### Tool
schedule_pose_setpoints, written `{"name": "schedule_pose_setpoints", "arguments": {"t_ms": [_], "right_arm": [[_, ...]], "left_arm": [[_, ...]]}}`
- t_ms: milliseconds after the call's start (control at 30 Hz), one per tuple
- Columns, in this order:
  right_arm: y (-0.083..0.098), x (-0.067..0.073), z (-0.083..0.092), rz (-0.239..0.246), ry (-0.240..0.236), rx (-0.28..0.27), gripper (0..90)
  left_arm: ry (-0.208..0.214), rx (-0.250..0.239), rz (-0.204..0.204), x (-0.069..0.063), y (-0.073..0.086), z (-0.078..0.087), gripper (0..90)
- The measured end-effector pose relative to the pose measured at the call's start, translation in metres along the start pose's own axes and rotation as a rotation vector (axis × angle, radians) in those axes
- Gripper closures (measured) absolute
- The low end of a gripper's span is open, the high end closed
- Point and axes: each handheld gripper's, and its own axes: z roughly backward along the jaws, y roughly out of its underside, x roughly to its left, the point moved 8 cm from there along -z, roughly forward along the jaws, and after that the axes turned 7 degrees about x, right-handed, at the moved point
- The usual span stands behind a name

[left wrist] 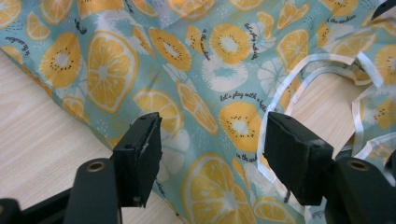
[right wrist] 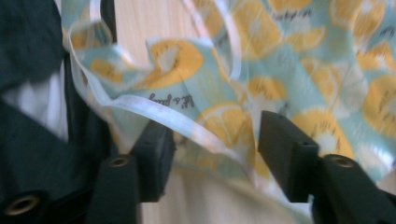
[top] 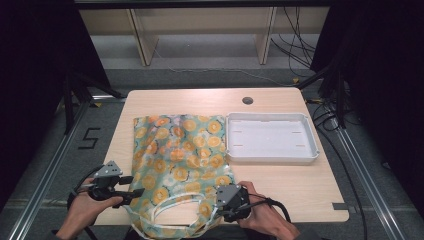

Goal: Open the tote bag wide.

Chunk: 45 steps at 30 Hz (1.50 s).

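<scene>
Hands come in from the near edge of the surface (top: 300, 195), one on each gripper, both low at the near end of a fruit-print cloth bag (top: 180, 160). The left hand (top: 85, 207) is wrapped around the left gripper (top: 131, 192) at the bag's near-left corner, wrist just off the surface edge, and the tool points right toward the cloth. In the left gripper view its jaws stand wide apart over the printed fabric, one above the bag's edge near bare wood, the other next to a white-trimmed handle loop (left wrist: 299, 79); nothing is pinched between them. The right hand (top: 265, 215) holds the right gripper (top: 220, 207) at the bag's near-right corner, pointing left into the handles. Its own view shows the jaws parted with a fold of the bag and a strip of white trim (right wrist: 187, 123) lying across the gap; the strip sits against the left jaw, but the jaws are not closed on it.

The bag lies flat on the left half of the surface, its handles (top: 170, 207) bunched at the near edge between the two tools. A white tray (top: 272, 157) sits just beside its far-right corner. A round grommet hole (top: 247, 100) lies near the far edge, and cables (top: 300, 50) trail on the floor beyond
</scene>
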Motion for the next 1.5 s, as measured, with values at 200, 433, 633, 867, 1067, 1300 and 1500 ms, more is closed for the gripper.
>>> {"name": "schedule_pose_setpoints", "arguments": {"t_ms": [200, 433, 633, 867, 1067, 1300, 1500], "right_arm": [[-0.021, -0.008, 0.004, 0.000, -0.053, -0.099, 85.5], [-0.045, -0.039, 0.015, -0.171, -0.124, -0.238, 90.0], [-0.051, -0.070, 0.020, -0.304, -0.112, -0.291, 90.0], [-0.048, -0.083, 0.017, -0.356, -0.097, -0.290, 90.0], [-0.047, -0.086, 0.016, -0.354, -0.103, -0.274, 90.0], [-0.046, -0.091, 0.013, -0.358, -0.098, -0.271, 90.0], [-0.041, -0.104, 0.006, -0.406, -0.087, -0.246, 90.0]], "left_arm": [[0.041, -0.049, 0.001, -0.015, -0.008, 0.000, 33.8], [0.164, -0.064, -0.085, -0.057, -0.009, -0.006, 30.7], [0.176, 0.035, -0.201, -0.080, 0.007, -0.022, 27.3], [0.113, 0.181, -0.300, -0.074, 0.031, -0.038, 26.1], [0.113, 0.270, -0.360, -0.073, 0.043, -0.044, 51.2], [0.125, 0.110, -0.349, -0.065, 0.012, -0.015, 88.6], [0.146, -0.093, -0.218, -0.037, -0.039, 0.016, 88.7]]}}
